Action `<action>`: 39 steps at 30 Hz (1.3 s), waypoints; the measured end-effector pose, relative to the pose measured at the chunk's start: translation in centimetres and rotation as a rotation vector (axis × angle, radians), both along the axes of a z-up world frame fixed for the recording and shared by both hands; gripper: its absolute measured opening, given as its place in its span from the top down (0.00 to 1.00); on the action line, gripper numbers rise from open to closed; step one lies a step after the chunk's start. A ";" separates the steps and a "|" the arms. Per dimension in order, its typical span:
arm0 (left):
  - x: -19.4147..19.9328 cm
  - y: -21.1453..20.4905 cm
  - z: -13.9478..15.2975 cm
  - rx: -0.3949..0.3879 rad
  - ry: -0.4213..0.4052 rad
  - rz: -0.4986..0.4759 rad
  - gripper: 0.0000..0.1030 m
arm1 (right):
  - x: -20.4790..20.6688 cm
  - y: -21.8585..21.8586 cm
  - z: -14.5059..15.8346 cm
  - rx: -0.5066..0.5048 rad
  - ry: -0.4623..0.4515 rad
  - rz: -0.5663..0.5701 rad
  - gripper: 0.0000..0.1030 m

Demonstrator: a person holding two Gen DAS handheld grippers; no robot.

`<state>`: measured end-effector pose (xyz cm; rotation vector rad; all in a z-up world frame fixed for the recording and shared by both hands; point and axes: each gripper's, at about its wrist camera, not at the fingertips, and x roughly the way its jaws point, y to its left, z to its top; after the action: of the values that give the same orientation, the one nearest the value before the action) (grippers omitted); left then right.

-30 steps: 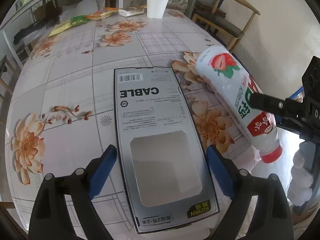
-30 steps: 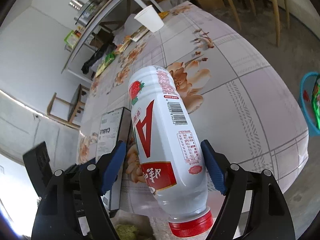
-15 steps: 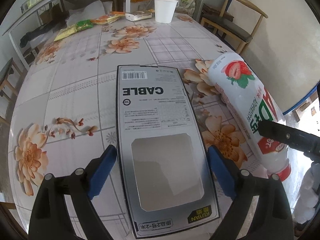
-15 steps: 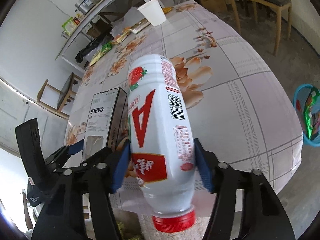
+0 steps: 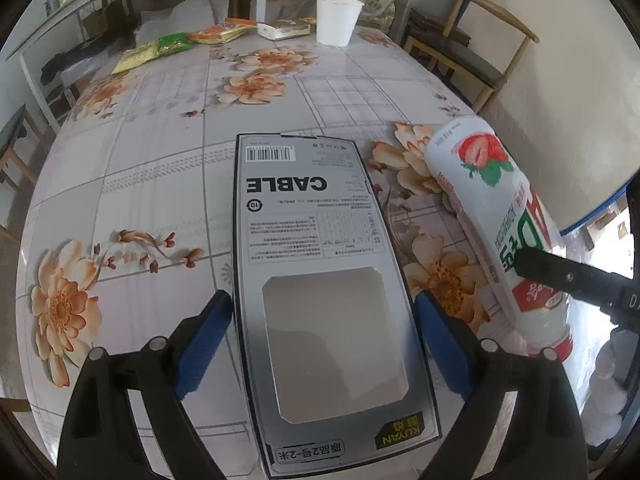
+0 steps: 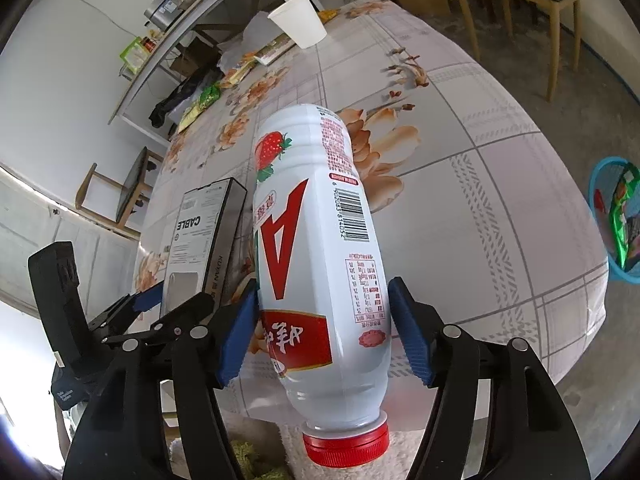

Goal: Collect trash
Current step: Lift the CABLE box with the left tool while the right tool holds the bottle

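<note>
Left tool (image 5: pixel 324 322) level, spread wide astride one cable box (image 5: pixel 320 264), right tool (image 6: pixel 324 334) clamping one strawberry bottle (image 6: pixel 320 248), one paper cup (image 5: pixel 334 20) far ahead on the counter (image 5: pixel 160 152).

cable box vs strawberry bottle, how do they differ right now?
Shape: the cable box is a flat grey rectangle with a cut-out window; the strawberry bottle is a rounded white cylinder with a red cap.
Markings: the cable box shows black print; the strawberry bottle carries red graphics.
Grip: the cable box sits between the left gripper; the strawberry bottle sits between the right gripper.
Shared: both have barcodes.
</note>
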<state>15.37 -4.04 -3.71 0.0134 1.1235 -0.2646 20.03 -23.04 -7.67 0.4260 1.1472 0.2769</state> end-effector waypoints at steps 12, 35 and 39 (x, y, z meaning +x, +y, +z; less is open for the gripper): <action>-0.3 -1.2 -1.2 0.087 -0.019 -0.040 0.11 | 0.4 0.7 -0.2 -0.030 0.004 0.011 0.34; -0.2 -1.0 -1.0 0.080 -0.026 -0.037 0.12 | 1.2 0.5 -0.5 -0.016 -0.004 -0.023 0.43; -0.2 -0.8 -0.9 0.083 -0.035 -0.030 0.13 | 1.0 0.3 -0.5 -0.010 -0.012 -0.026 0.43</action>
<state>15.19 -4.82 -4.59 0.1080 1.0999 -0.2431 21.00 -22.75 -8.13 0.4292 1.1307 0.2507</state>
